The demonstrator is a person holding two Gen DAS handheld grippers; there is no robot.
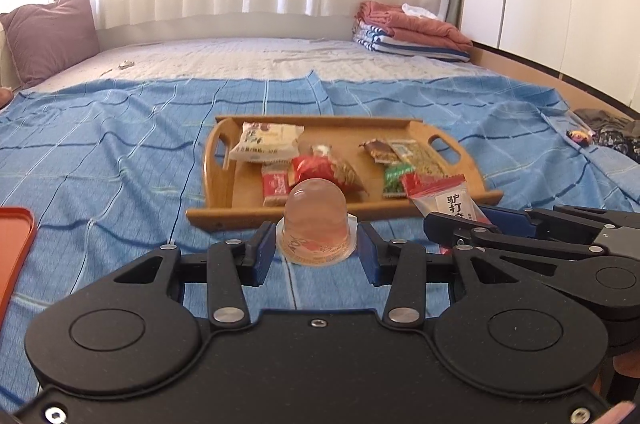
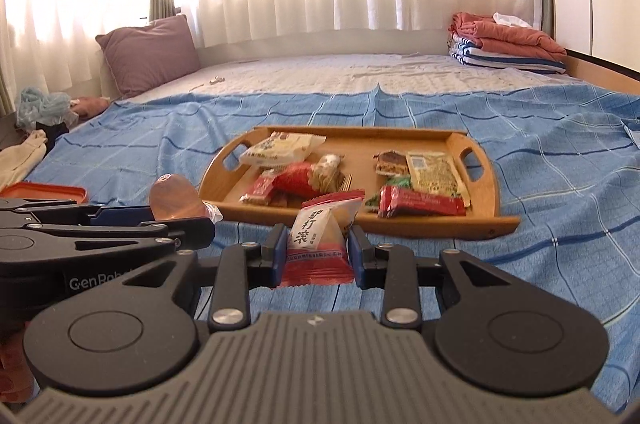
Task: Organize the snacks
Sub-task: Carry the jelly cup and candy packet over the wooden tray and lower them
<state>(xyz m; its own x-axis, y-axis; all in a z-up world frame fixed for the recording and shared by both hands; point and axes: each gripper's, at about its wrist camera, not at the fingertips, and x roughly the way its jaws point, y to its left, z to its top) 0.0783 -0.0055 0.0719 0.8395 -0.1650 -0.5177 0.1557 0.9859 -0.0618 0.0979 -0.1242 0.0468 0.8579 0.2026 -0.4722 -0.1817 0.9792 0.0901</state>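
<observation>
Snacks are mid-sort: left gripper (image 1: 316, 250) clamps a pink jelly cup (image 1: 316, 224), right gripper (image 2: 317, 251) pinches a red-and-white packet (image 2: 320, 244), both held short of the wooden tray (image 1: 216, 184), so each likely needs carrying to its place

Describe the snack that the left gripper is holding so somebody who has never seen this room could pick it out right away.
On the blue checked bedspread, just in front of the wooden tray of snacks, the left gripper is closed on a jelly cup. It is a clear, pinkish dome with a sealed foil rim, the only rounded see-through snack here; the rest are flat printed packets.
</observation>
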